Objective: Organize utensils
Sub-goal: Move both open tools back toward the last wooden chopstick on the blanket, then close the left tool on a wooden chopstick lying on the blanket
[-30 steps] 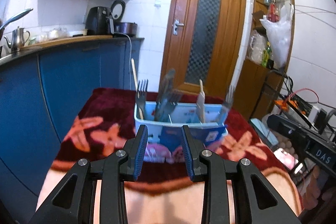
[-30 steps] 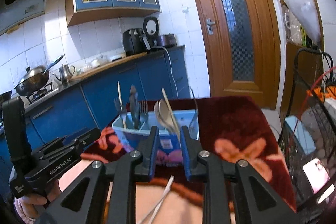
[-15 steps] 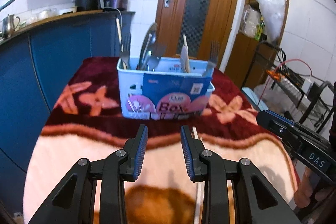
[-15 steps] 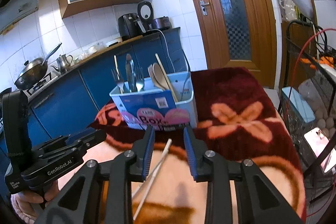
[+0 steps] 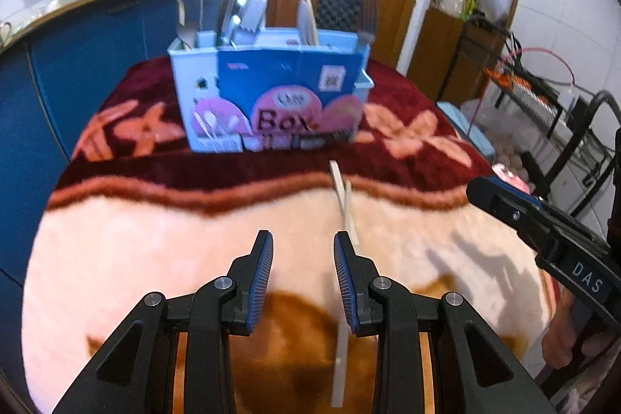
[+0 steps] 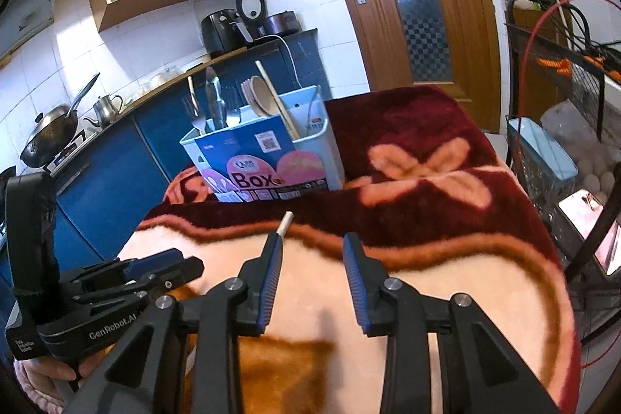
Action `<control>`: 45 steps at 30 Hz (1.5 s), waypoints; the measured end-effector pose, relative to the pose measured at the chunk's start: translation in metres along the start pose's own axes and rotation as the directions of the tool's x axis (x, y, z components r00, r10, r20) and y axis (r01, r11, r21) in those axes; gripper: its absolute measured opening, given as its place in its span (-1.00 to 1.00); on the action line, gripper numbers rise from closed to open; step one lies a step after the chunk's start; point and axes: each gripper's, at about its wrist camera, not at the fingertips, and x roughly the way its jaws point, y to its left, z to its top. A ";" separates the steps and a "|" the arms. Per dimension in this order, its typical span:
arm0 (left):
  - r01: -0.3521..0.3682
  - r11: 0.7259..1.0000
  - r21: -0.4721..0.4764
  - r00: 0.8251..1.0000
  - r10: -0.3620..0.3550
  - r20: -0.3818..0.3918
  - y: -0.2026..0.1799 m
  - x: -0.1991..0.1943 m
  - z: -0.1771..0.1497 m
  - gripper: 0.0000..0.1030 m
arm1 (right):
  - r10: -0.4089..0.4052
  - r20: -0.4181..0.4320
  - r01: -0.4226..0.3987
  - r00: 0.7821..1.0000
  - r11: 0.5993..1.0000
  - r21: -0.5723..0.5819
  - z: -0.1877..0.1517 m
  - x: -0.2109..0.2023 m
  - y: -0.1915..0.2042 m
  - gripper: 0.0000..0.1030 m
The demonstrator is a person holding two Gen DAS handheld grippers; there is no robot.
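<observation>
Both grippers part-open and empty above the blanket (image 5: pixel 116 258): left gripper (image 5: pixel 303 247), right gripper (image 6: pixel 313 243) jaws just widening; chopsticks (image 5: pixel 343 196) flat on blanket, near blue utensil box (image 5: pixel 271 96).

One utensil box (image 5: pixel 271 92) stands toward the far edge of the blanket (image 5: pixel 116 258); one pair of chopsticks (image 5: pixel 345 204) lies on the blanket's pale part. Two grippers present: left gripper (image 5: pixel 303 251), right gripper (image 6: pixel 313 249). Utensils inside the box: count unclear.
</observation>
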 end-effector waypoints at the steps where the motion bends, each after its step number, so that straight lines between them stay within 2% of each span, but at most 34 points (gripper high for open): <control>1: 0.005 1.000 0.005 1.000 -0.005 -0.010 -0.002 0.003 -0.001 -0.36 | 0.000 -0.001 0.000 1.000 1.000 0.004 -0.001 0.000 -0.002 -0.31; 14: 0.019 0.999 0.036 0.989 -0.014 -0.145 -0.014 0.036 -0.003 -0.36 | 0.011 -0.007 -0.011 1.000 0.998 0.058 -0.010 0.000 -0.025 -0.31; 22: 0.014 1.000 0.019 0.984 -0.010 -0.176 -0.007 0.053 0.010 -0.36 | 0.005 -0.010 -0.004 1.000 0.998 0.066 -0.010 0.002 -0.030 -0.31; 28: 0.043 0.999 -0.022 0.980 -0.047 -0.191 -0.002 0.064 0.022 -0.37 | 0.007 -0.020 -0.005 1.000 0.998 0.066 -0.011 0.005 -0.030 -0.31; 31: 0.048 0.999 -0.008 0.977 -0.048 -0.205 -0.004 0.068 0.025 -0.41 | 0.008 -0.025 -0.006 1.000 0.998 0.067 -0.011 0.006 -0.031 -0.31; 33: 0.049 0.999 0.010 0.976 -0.046 -0.212 -0.006 0.070 0.026 -0.51 | 0.008 -0.025 -0.007 1.000 0.998 0.068 -0.011 0.006 -0.031 -0.31; 40: 0.044 0.995 0.091 0.963 -0.018 -0.270 -0.015 0.080 0.034 -0.55 | 0.010 -0.027 -0.008 1.000 0.998 0.067 -0.010 0.006 -0.030 -0.31; 45: 0.045 0.996 0.082 0.946 -0.016 -0.323 -0.016 0.085 0.041 -0.56 | 0.013 -0.031 -0.011 0.999 0.998 0.059 -0.010 0.007 -0.029 -0.31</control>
